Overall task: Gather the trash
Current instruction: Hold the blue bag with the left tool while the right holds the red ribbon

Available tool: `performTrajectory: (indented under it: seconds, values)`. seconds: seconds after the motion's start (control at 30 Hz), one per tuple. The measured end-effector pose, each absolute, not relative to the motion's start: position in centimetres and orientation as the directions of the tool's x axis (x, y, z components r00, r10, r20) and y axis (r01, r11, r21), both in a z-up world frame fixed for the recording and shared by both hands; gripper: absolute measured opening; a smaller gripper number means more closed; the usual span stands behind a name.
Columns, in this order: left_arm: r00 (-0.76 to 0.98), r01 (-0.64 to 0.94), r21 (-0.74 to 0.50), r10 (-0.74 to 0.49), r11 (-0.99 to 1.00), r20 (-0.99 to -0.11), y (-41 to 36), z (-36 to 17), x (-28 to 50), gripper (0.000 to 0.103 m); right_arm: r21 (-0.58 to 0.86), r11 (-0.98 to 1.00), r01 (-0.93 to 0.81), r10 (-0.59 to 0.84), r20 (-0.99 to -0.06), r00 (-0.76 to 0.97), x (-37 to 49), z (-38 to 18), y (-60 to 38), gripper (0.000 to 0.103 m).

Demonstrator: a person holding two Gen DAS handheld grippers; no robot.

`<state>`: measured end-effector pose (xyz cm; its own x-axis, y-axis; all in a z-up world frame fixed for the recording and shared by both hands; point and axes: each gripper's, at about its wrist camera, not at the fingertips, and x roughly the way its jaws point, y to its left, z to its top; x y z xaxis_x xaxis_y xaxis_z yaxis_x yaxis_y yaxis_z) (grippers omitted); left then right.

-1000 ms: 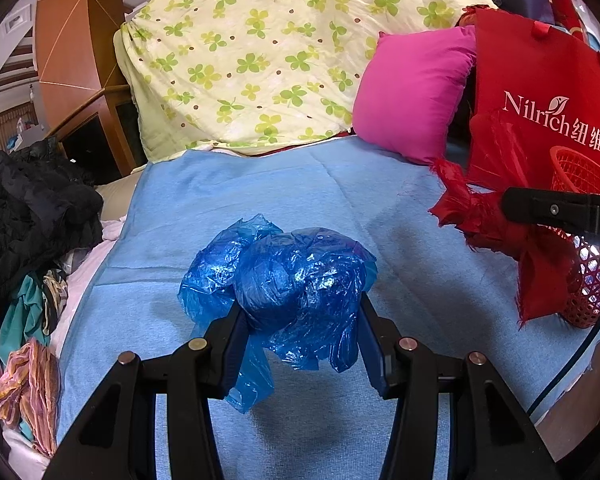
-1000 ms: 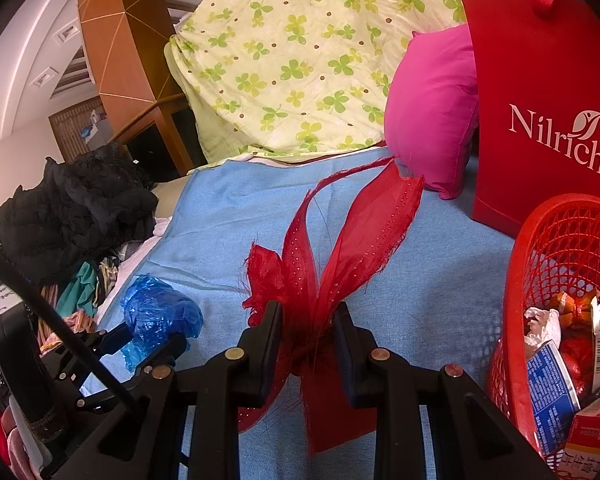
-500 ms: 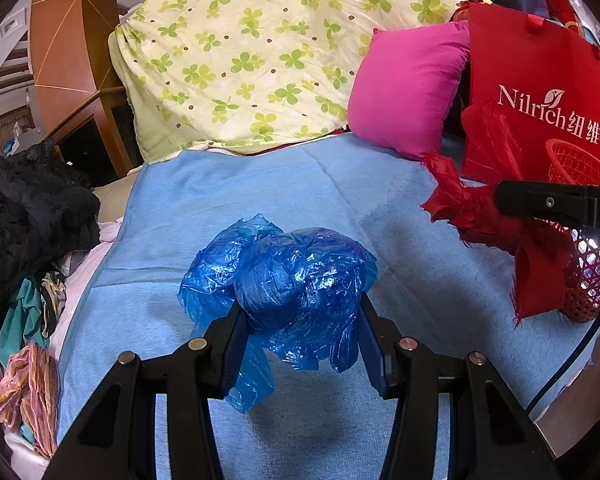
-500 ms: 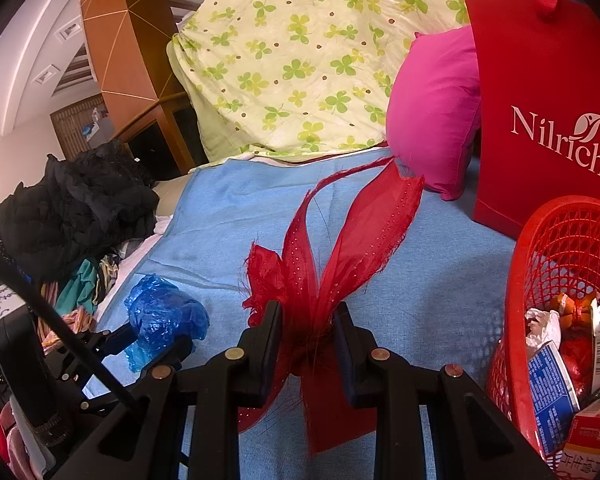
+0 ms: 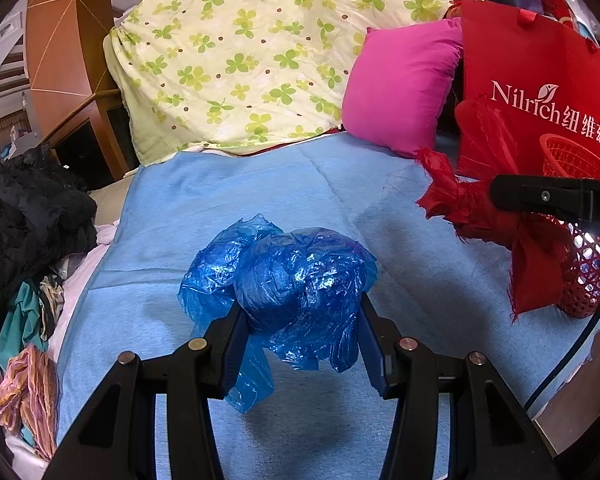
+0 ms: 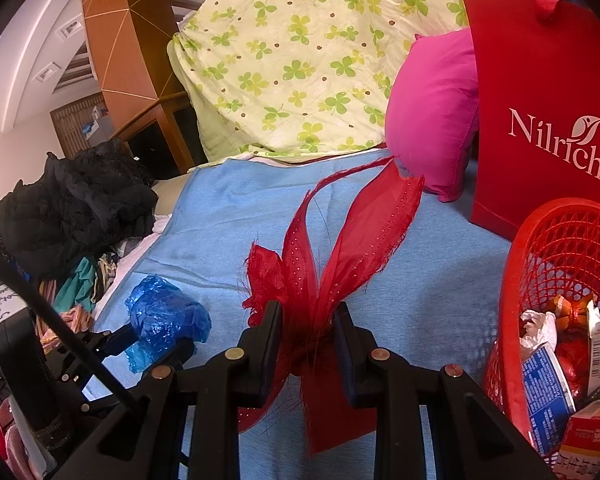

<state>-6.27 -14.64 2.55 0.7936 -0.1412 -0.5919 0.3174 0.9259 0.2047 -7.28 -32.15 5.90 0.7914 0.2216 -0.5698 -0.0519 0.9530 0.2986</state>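
Blue sheet (image 5: 228,200) bare ahead; pink pillow (image 5: 396,84), red bag (image 5: 540,80) block right.

Your right gripper (image 6: 305,328) pinches a frayed red fabric ribbon bow (image 6: 324,248) above the blue bedsheet (image 6: 236,208), beside the red plastic mesh basket (image 6: 556,248) of trash.

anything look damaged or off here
The red ribbon bow clamped in the right tongs is frayed, with loose threads along its torn edges. A heap of clothes sprawls at the left of the blue sheet. Nothing looks spilled.
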Motion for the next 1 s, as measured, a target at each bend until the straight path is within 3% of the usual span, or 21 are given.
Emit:
performTrajectory:
  seconds: [1.0]
  values:
    - [0.811, 0.273, 0.261, -0.076, 0.926, -0.58, -15.0, 2.0, -7.6, 0.052, 0.262, 0.964, -0.05, 0.195, -0.564, 0.803, -7.8, 5.8, -32.5, 0.028]
